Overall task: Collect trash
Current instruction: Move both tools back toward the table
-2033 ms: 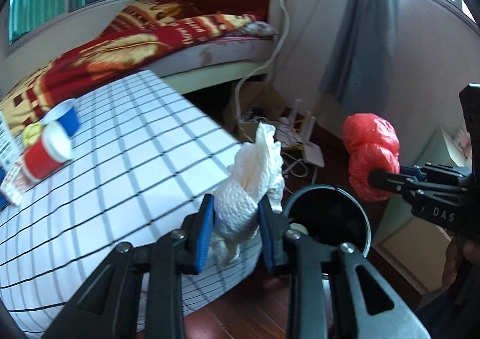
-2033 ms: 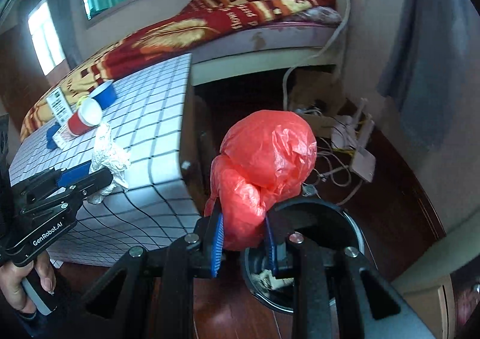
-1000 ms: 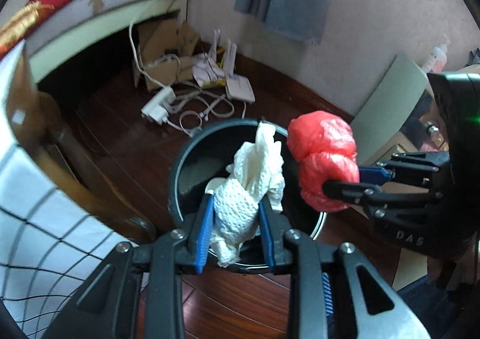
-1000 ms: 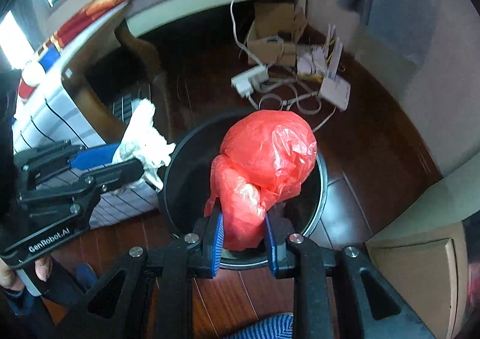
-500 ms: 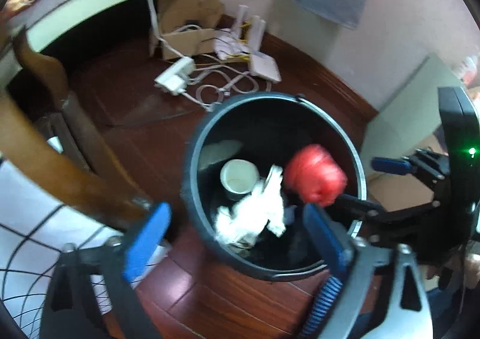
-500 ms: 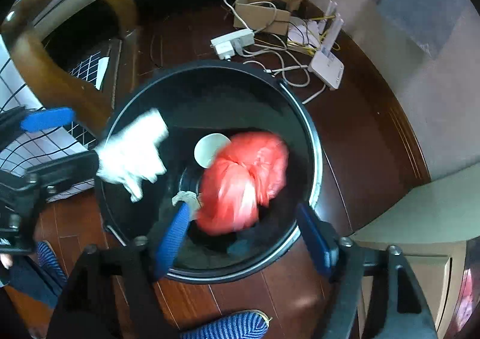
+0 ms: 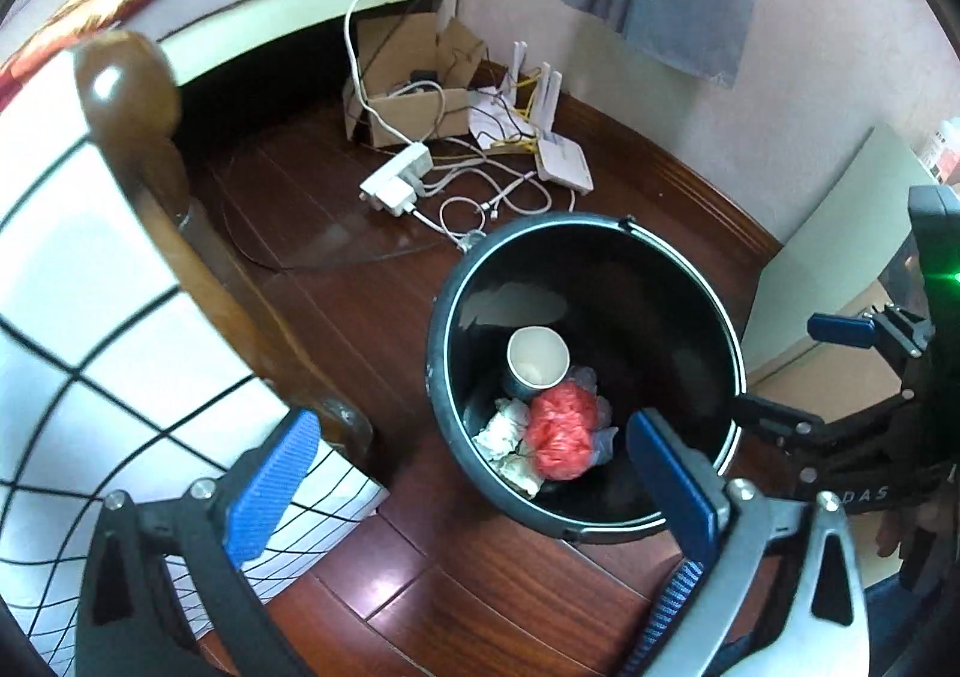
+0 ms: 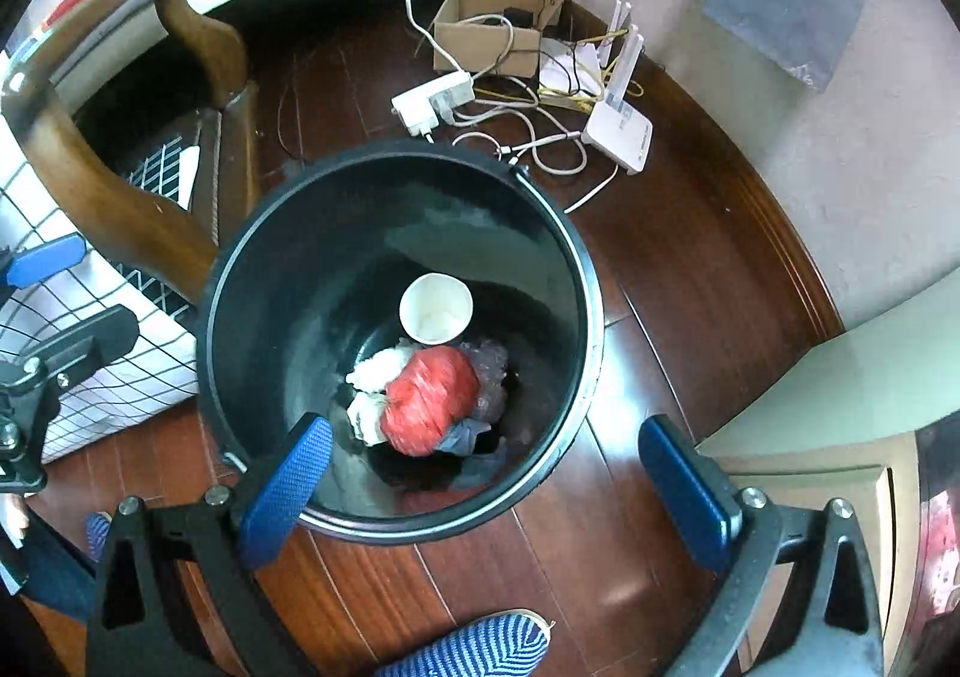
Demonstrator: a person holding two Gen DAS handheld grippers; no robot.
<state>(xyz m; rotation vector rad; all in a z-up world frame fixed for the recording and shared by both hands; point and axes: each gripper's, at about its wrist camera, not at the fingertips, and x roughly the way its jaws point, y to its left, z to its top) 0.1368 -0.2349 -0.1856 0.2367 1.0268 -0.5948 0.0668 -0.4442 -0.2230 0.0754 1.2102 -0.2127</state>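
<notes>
Trash is lying in the bin (image 8: 576, 269) below us: red bag (image 8: 429, 401) and tissue (image 8: 375, 371) beside a cup (image 8: 436, 308). We are holding left gripper (image 7: 474, 485) and right gripper (image 8: 486, 479) spread wide, just opened, nothing between them; whether more remains on the bench we cannot tell.

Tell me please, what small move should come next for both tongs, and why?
Probably lift both tongs up and away from the black bin. The left tongs and right tongs have just been opening and hold nothing; the red bag and white tissue lie at the bottom beside a paper cup.
</notes>
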